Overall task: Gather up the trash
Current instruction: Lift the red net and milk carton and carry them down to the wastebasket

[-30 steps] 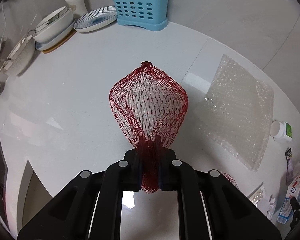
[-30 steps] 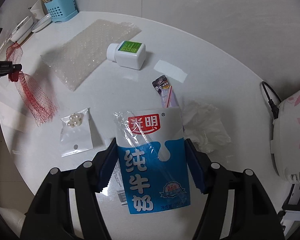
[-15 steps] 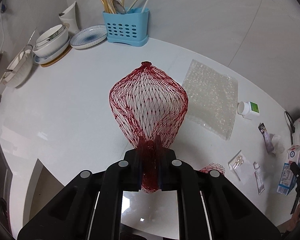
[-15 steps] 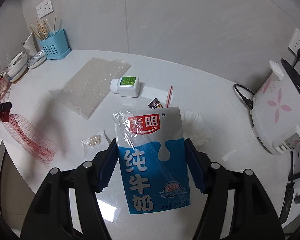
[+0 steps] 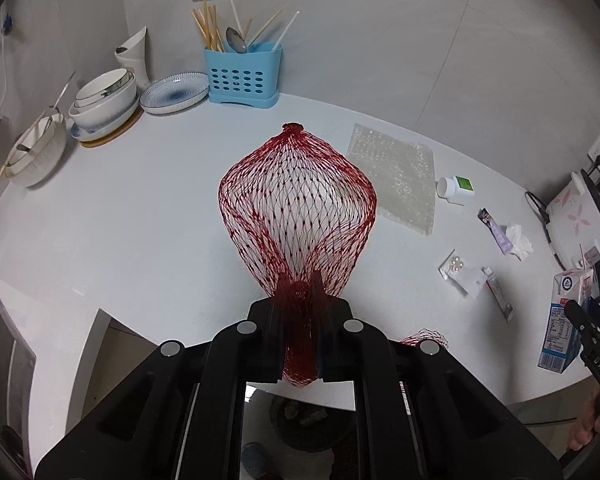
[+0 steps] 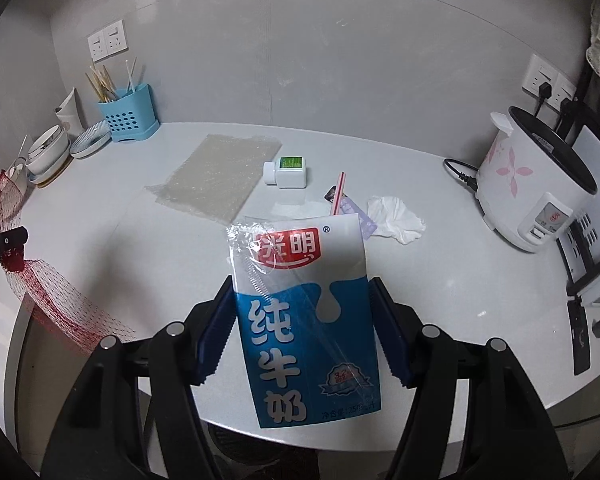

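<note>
- Both tongs are rising away from the counter [image 6: 140, 240] since a second ago, so more of the wall and its sockets is showing now; the trash in each is staying put in its grip.
- The left tongs [image 5: 299, 292] are sitting nearly closed, pinching the neck of one red mesh bag [image 5: 298, 208], which is ballooning out ahead of them above the counter.
- The right tongs [image 6: 303, 312] are standing fairly wide, clamping one milk carton [image 6: 304, 320] by its sides; it is reading 光明 on a red badge and 纯牛奶 in white on blue, with a straw sticking out of the top.
- Taking the blue utensil holder [image 6: 129, 114] as the landmark: one bubble wrap sheet [image 6: 216, 176] is lying to its right on the counter.
- Further right of the holder, one white bottle [image 6: 287, 174] with a green label, its writing too small to read, is lying on its side.
- One crumpled tissue [image 6: 396, 216] is lying further right still.
- One rice cooker [image 6: 532, 184] with pink flowers is standing farthest from the holder.
</note>
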The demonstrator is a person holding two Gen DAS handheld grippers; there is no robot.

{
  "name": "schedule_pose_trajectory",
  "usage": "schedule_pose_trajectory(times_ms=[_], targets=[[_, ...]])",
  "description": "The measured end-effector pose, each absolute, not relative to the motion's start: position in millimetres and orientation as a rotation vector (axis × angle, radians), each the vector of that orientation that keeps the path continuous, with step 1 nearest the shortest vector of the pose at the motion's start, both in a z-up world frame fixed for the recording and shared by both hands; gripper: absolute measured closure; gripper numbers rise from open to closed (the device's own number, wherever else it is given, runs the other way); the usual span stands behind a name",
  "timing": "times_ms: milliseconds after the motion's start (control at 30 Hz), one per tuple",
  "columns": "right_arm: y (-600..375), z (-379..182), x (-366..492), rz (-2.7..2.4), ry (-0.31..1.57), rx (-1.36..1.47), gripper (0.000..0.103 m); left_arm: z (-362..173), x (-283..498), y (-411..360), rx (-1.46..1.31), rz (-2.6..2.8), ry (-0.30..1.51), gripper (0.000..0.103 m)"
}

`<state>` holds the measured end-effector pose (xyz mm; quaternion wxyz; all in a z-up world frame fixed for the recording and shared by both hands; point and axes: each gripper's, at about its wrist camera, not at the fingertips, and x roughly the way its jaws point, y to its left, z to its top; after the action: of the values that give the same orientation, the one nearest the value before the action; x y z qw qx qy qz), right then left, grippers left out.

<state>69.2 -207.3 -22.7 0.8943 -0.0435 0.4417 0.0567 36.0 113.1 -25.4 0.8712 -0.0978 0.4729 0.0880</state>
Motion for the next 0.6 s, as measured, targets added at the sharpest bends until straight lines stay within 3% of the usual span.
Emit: schedule_pose_trajectory(times_ms=[600], targets=[[-141.0,-52.4,-97.8,0.074,0.987,-0.053,0.041,-58.3,-99.7,112.8,-0.130,0.005,1.032,0.093]])
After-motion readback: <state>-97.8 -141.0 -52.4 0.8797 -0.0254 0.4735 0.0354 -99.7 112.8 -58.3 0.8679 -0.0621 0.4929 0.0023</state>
